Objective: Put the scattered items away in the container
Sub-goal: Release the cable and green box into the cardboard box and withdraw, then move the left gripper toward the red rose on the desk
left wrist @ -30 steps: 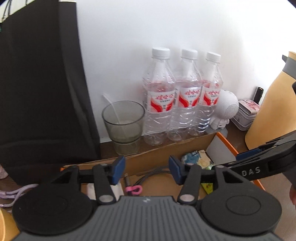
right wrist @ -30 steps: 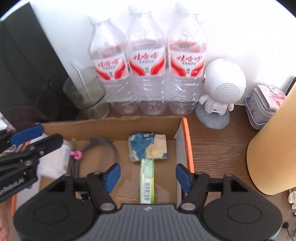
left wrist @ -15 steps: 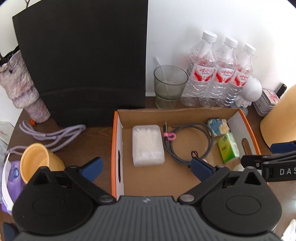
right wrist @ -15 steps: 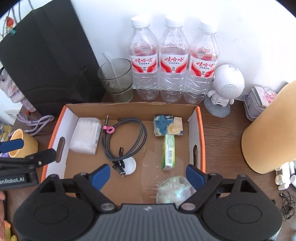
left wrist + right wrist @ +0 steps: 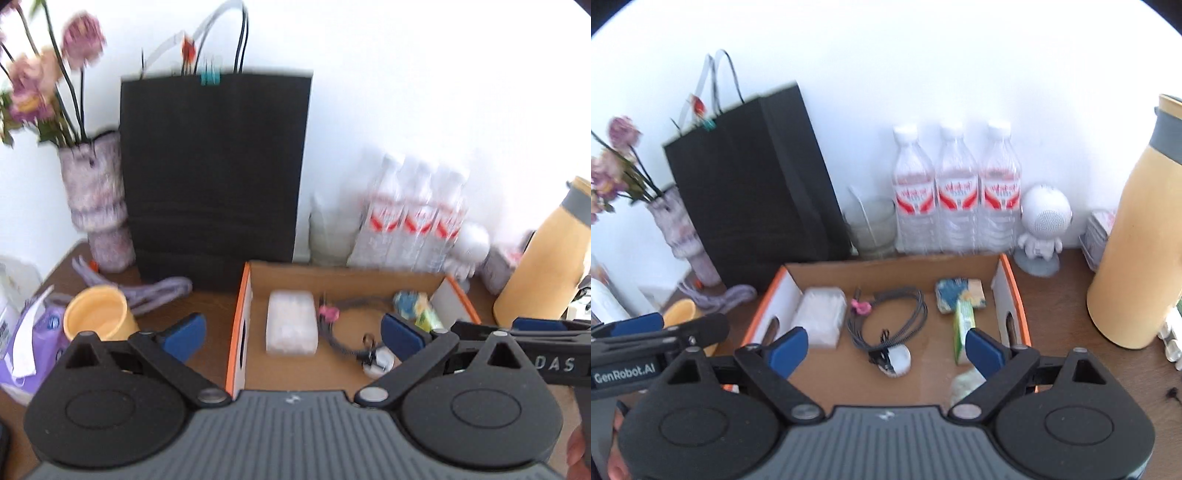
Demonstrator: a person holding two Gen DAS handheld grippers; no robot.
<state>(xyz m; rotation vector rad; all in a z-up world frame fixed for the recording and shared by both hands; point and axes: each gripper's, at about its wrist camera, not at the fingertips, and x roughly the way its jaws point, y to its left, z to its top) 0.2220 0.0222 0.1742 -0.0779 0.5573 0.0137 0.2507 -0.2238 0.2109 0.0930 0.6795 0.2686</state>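
Note:
An open cardboard box (image 5: 886,267) with orange edges (image 5: 242,295) holds a white packet (image 5: 822,315), a coiled grey cable (image 5: 897,314) with a pink tie, a white round plug, a blue-yellow snack pack (image 5: 958,291), a green pack (image 5: 962,325) and a crumpled clear bag (image 5: 966,380). My left gripper (image 5: 291,336) is open and empty, above the box's near left edge. My right gripper (image 5: 884,349) is open and empty, above the box's near side.
Behind the box stand a black paper bag (image 5: 218,166), a glass (image 5: 873,229), three water bottles (image 5: 955,199), a white speaker figure (image 5: 1043,225) and a tall yellow flask (image 5: 1137,251). At the left are a vase of flowers (image 5: 96,206), a yellow cup (image 5: 98,314), a purple cable and a tissue pack.
Both grippers have pulled back and up from the box and opened wider. The whole box and the bag's top now show.

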